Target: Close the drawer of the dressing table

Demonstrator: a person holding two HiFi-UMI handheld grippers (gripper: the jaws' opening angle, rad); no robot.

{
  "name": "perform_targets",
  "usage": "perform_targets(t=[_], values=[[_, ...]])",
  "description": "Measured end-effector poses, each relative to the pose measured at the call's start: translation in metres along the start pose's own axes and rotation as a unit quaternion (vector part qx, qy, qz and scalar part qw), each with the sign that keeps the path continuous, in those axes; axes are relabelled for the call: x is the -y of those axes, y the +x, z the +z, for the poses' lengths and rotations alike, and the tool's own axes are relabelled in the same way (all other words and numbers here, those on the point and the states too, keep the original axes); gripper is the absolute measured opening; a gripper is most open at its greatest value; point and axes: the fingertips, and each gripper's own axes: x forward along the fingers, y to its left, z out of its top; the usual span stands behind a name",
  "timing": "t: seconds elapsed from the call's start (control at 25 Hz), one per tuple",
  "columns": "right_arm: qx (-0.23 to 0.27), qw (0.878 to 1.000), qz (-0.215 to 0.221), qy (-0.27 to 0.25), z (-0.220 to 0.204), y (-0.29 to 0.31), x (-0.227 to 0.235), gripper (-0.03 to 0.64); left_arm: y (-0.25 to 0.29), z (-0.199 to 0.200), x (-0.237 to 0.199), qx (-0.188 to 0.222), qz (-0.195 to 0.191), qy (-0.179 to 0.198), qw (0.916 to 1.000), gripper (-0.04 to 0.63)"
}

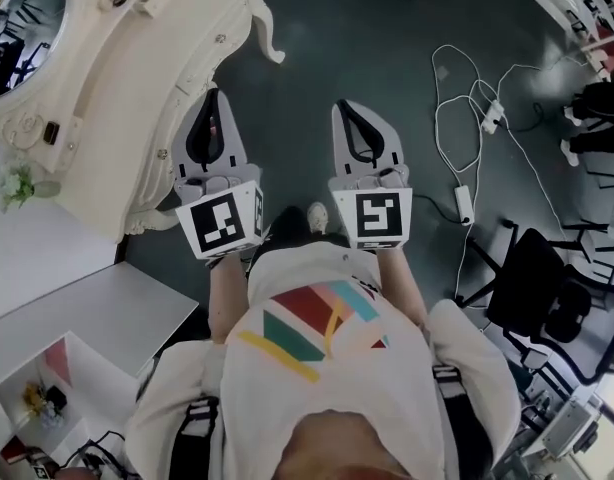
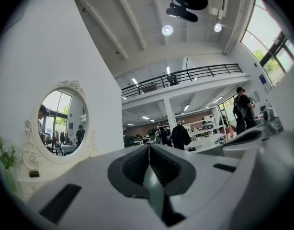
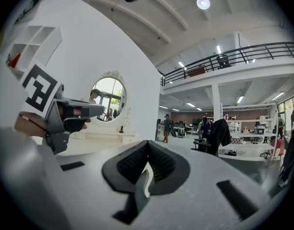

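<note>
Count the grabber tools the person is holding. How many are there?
2. The left gripper is right beside the white dressing table. The right gripper is next to it, over the dark floor. Both are shut and empty. None seem hidden.

Left of the black chair (image 1: 547, 303) you see a white charger (image 1: 464, 204) on the floor (image 1: 307, 88); far left, a white shelf (image 1: 117, 313).

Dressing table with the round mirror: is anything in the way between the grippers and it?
Nothing visible does. The left gripper is close beside the cream carved dressing table, with nothing between them; white cables lie on the dark floor off to the right.
</note>
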Motion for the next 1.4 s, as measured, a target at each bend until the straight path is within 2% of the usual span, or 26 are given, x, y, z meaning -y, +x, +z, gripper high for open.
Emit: perform_targets(t=[0.36,0.68,0.88,1.12,1.4], values=[[0.013,1.000,-0.019,0.005,0.000,0.007,0.044,0.000,0.035,0.012,0.017,0.020,-0.004,0.000,0.9998,0.008],[0.017,1.000,-0.008,0.000,0.001,0.046,0.058,0.000,0.078,0.007,0.017,0.032,-0.006,0.009,0.9994,0.008],[0.017,1.000,0.002,-0.006,0.003,0.084,0.061,0.000,0.115,-0.003,0.003,0.033,0.000,-0.017,0.9993,0.006],[0.009,0.999,0.036,0.006,0.001,0.147,0.061,0.000,0.167,-0.026,-0.018,0.018,0.004,-0.017,0.9997,0.006],[0.009,0.996,0.083,0.009,0.021,0.248,0.042,0.000,0.234,-0.041,-0.082,0.007,0.032,-0.025,0.9992,0.006]])
